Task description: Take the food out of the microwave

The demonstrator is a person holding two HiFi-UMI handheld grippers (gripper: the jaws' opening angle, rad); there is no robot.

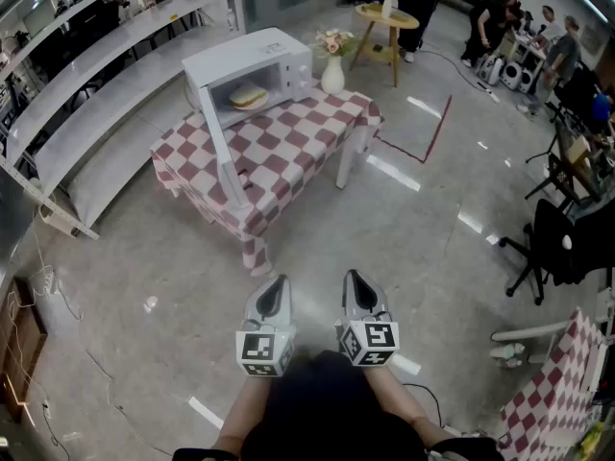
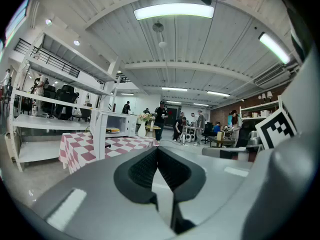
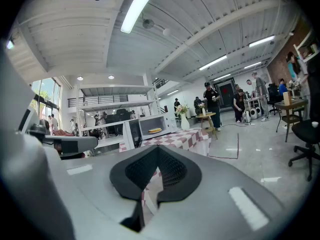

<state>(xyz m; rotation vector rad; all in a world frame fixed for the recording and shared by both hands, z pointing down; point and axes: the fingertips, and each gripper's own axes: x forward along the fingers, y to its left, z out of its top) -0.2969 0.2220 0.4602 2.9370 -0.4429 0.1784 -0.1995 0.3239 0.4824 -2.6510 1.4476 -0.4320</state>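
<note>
A white microwave [image 1: 258,65] stands on a table with a red-and-white checked cloth [image 1: 298,147], and its door [image 1: 219,142] hangs open toward me. Inside lies the food [image 1: 249,97], a flat bun-like piece on a plate. Both grippers are low in the head view, well short of the table, over bare floor. My left gripper [image 1: 276,289] and right gripper [image 1: 356,284] are shut with nothing in them. The left gripper view has the microwave [image 2: 119,123] far off beyond the shut left gripper [image 2: 158,150]. In the right gripper view the food [image 3: 154,130] sits beyond the shut right gripper [image 3: 158,149].
A white vase of flowers [image 1: 333,68] stands beside the microwave on the table. Long white shelves [image 1: 91,84] run along the left. Behind are a round wooden table [image 1: 386,19] and several people. A black office chair [image 1: 550,246] and another checked table [image 1: 553,397] are at the right.
</note>
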